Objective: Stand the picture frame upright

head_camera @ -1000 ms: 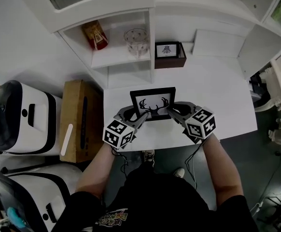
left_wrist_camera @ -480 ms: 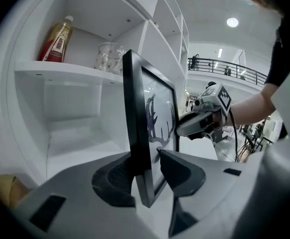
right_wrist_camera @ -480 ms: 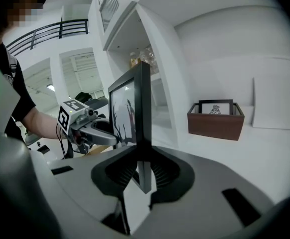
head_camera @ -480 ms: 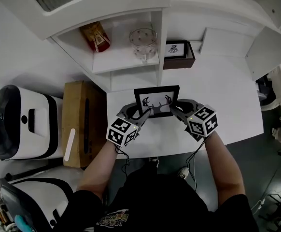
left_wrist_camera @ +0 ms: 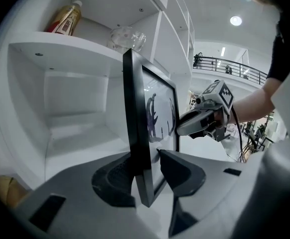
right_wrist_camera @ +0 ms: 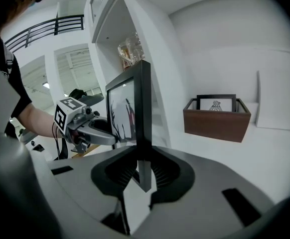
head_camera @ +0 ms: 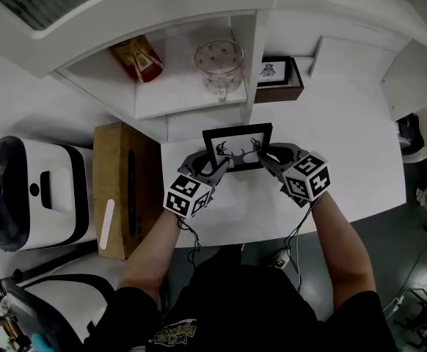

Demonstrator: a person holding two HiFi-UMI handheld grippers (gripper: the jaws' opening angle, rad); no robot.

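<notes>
The picture frame (head_camera: 237, 147) is black with an antler print and stands nearly upright over the white desk (head_camera: 345, 152), just in front of the shelf unit. My left gripper (head_camera: 218, 169) is shut on its lower left edge, my right gripper (head_camera: 269, 157) on its lower right edge. In the left gripper view the frame's edge (left_wrist_camera: 136, 143) runs up between the jaws of that gripper (left_wrist_camera: 146, 169), and the right gripper (left_wrist_camera: 205, 122) shows beyond it. In the right gripper view the frame (right_wrist_camera: 144, 118) sits between the pads of that gripper (right_wrist_camera: 142, 171), with the left gripper (right_wrist_camera: 82, 128) behind. Whether the frame's bottom touches the desk is hidden.
A white shelf unit (head_camera: 191, 94) holds a bottle (head_camera: 136, 53) and a glass mug (head_camera: 219, 61). A brown wooden box (head_camera: 278, 75) with a small picture stands at the back of the desk. A cardboard box (head_camera: 125, 189) and white machines (head_camera: 30, 189) lie left of the desk.
Both grippers have carried the frame away from the desk's front edge toward the shelf unit. Both grips look unchanged.
</notes>
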